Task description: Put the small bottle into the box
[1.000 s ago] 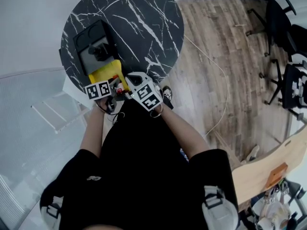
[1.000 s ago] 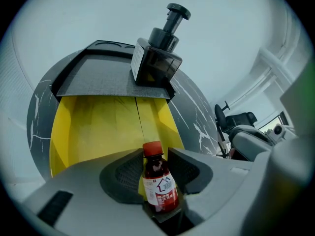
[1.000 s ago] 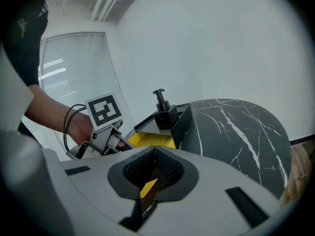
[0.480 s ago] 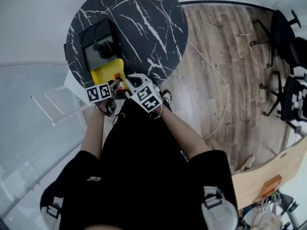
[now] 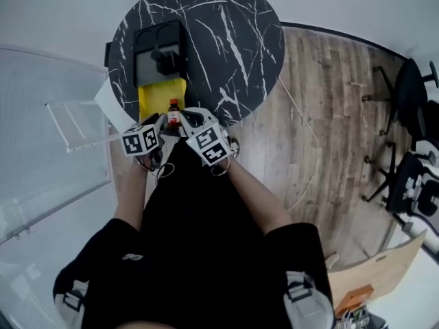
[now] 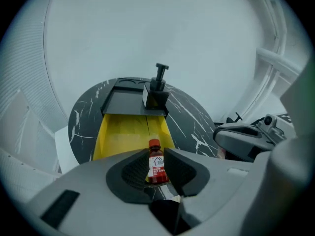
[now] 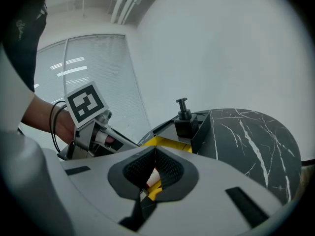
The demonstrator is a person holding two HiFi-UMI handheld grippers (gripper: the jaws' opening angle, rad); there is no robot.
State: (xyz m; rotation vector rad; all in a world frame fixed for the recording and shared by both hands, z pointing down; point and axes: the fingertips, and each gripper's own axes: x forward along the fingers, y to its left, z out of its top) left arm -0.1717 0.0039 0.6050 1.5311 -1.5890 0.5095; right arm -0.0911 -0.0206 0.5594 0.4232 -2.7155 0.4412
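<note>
A small bottle [image 5: 174, 112] with a red cap and a red-and-white label stands upright at the near edge of the round black marble table [image 5: 226, 40]. My left gripper [image 6: 156, 155] is closing on it, and its pads touch both sides of the small bottle [image 6: 157, 162]. My right gripper [image 5: 189, 120] sits just right of the bottle, shut and empty. In the right gripper view [image 7: 155, 157] the label shows behind the jaws. Beyond lies the black box [image 5: 159, 46] with its yellow flap [image 5: 156, 96] folded toward me.
A black pump dispenser [image 6: 158, 88] stands in the box's right part. The table's near rim is right under both grippers. A wooden floor [image 5: 329, 122] with a thin white cable lies to the right, and office chairs [image 5: 411, 94] stand far right. Frosted glass panels [image 5: 55, 136] are on the left.
The head view has swung, so the table sits further right in the picture. Both grippers stay at the near table edge. The bottle now shows upright between them, over the yellow flap.
</note>
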